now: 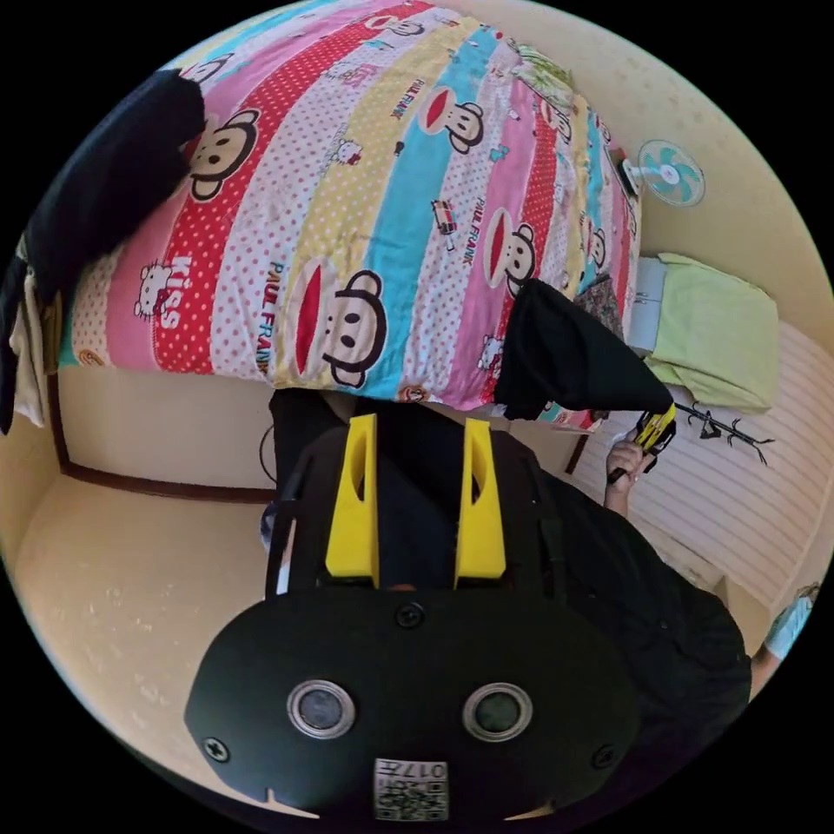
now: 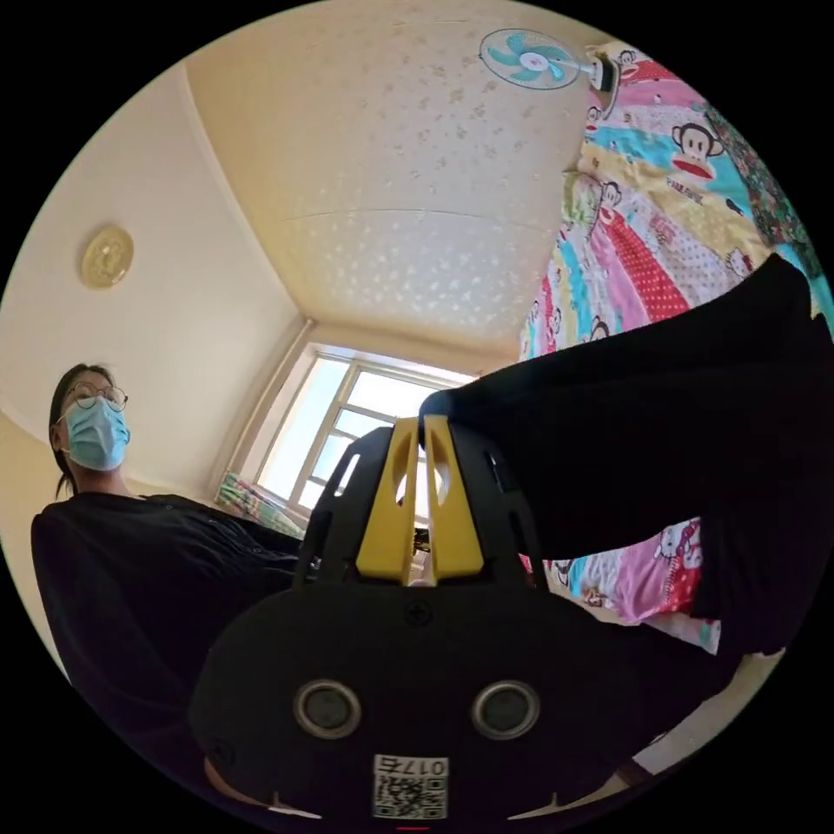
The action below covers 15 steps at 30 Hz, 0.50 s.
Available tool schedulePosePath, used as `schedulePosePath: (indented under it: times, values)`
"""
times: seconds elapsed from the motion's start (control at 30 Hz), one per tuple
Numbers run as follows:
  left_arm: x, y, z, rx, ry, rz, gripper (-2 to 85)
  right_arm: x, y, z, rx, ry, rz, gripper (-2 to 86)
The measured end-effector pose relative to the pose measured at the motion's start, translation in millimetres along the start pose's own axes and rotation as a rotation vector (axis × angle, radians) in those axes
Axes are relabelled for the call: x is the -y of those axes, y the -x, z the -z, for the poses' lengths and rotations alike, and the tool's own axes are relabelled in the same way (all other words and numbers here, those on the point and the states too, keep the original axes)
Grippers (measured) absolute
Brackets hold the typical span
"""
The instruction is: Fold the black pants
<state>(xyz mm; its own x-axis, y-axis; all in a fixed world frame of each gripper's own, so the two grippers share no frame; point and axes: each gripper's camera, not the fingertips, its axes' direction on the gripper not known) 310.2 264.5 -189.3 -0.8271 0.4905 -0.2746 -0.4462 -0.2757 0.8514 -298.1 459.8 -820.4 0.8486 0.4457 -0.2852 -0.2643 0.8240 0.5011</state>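
In the left gripper view, the left gripper (image 1: 415,434) is hanging with its jaws wide apart, gripping nothing, before the bed (image 1: 391,200). To the right, the right gripper (image 1: 653,427) is lifting a corner of the pants (image 1: 569,356) off the bed edge.

In the right gripper view, the right gripper (image 2: 420,426) is pinching the pants (image 2: 660,417) between nearly closed jaws, the cloth trailing right toward the bed (image 2: 643,217).

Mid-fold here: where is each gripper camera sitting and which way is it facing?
Left gripper view: rides behind the open left gripper, looking down at the bed's cartoon sheet and floor; the person's hand holds the right gripper there.
Right gripper view: behind the right gripper, tilted up toward ceiling and window; the person's torso shows.
Shared: black pants, the sheet, wall fan.
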Motion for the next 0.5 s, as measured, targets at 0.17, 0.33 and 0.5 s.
schedulePosePath:
  times: [0.17, 0.33, 0.5]
  values:
    - [39.5, -69.1, 9.4, -0.199, -0.1, -0.326, 14.1, 28.5, 92.0, -20.5, 0.185, 0.058, 0.256, 1.2]
    - [39.4, -103.2, 32.5, -0.274, -0.188, -0.57, 14.8, 39.2, 201.4, -43.2, 0.243, 0.106, 0.512, 0.7]
    - [33.1, -91.8, 58.9, -0.309, -0.303, -0.674, 14.8, 27.0, 303.6, -69.3, 0.369, 0.066, 0.7, 0.5]
